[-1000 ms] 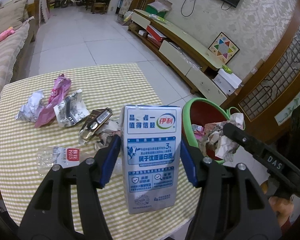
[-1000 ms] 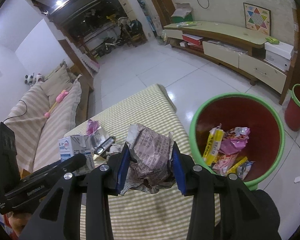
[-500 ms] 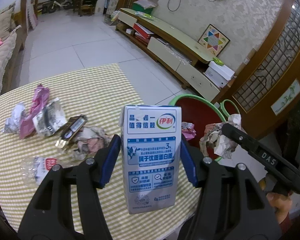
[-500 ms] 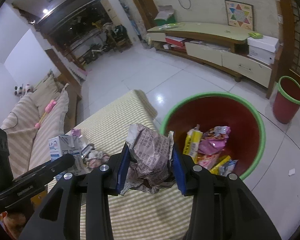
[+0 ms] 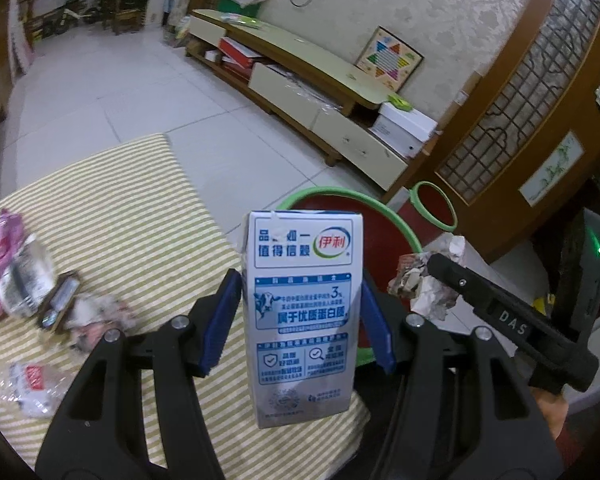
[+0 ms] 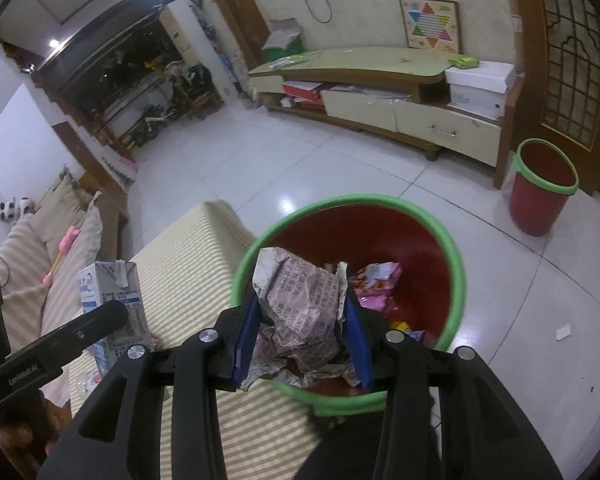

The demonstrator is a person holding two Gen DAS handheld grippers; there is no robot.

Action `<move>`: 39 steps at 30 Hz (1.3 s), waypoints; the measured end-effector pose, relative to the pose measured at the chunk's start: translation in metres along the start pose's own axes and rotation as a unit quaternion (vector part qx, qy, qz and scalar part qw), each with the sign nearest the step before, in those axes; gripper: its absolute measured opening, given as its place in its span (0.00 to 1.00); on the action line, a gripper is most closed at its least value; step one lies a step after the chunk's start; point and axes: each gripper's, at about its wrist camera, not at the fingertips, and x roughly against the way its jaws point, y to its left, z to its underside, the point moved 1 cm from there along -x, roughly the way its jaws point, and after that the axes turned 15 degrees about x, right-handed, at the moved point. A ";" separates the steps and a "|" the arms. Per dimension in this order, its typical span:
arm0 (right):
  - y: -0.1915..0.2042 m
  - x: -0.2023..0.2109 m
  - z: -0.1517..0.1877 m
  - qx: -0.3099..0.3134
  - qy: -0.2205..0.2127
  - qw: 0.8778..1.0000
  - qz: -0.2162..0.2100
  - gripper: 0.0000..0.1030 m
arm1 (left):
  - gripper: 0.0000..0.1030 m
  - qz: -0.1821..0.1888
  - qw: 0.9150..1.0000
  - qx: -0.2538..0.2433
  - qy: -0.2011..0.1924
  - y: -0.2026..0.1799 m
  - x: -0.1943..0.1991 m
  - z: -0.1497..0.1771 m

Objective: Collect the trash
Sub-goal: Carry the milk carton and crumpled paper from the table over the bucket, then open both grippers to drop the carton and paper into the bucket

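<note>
My left gripper (image 5: 300, 320) is shut on a white and blue milk carton (image 5: 304, 312) and holds it upright above the table's right edge, in front of the red bin with a green rim (image 5: 384, 216). My right gripper (image 6: 302, 332) is shut on a crumpled newspaper ball (image 6: 304, 312) and holds it over the near rim of the same bin (image 6: 458, 280), which holds several wrappers. The carton (image 6: 112, 300) also shows in the right wrist view, and the paper ball (image 5: 424, 284) in the left wrist view.
Several wrappers (image 5: 16, 276) and a crushed clear bottle (image 5: 32, 384) lie on the striped tablecloth (image 5: 120, 216). A second smaller red bin (image 6: 540, 184) stands by the wooden screen. A low TV cabinet (image 6: 380, 96) runs along the far wall; a sofa (image 6: 40, 256) is at left.
Both grippers have moved right, away from the table's trash and toward the bin. The paper ball is now over the bin's rim; the carton is now in front of the bin.
</note>
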 end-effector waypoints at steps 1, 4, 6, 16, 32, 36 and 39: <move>-0.003 0.000 0.000 -0.001 0.000 1.000 0.003 0.37 | 0.55 0.003 1.000 -0.002 0.003 -0.003 -0.004 0.000; -0.013 0.000 0.000 -0.007 0.000 1.000 0.010 0.37 | 0.55 0.012 1.000 -0.005 0.011 -0.013 -0.015 -0.002; -0.020 0.000 0.001 -0.013 0.000 1.000 0.013 0.37 | 0.55 0.018 1.000 -0.006 0.017 -0.018 -0.022 -0.005; -0.036 -0.003 0.003 -0.026 0.003 0.999 0.020 0.37 | 0.54 0.029 0.999 -0.018 0.029 -0.040 -0.045 -0.009; -0.041 -0.016 0.014 -0.030 0.029 0.999 0.032 0.38 | 0.68 0.034 0.998 -0.008 0.060 -0.045 -0.075 -0.011; -0.041 -0.023 0.009 -0.022 0.031 0.999 0.035 0.38 | 0.78 0.043 0.998 0.023 0.041 -0.033 -0.063 -0.016; -0.037 -0.028 0.002 -0.009 0.030 0.999 0.040 0.43 | 0.78 0.036 0.998 0.034 0.030 -0.021 -0.049 -0.015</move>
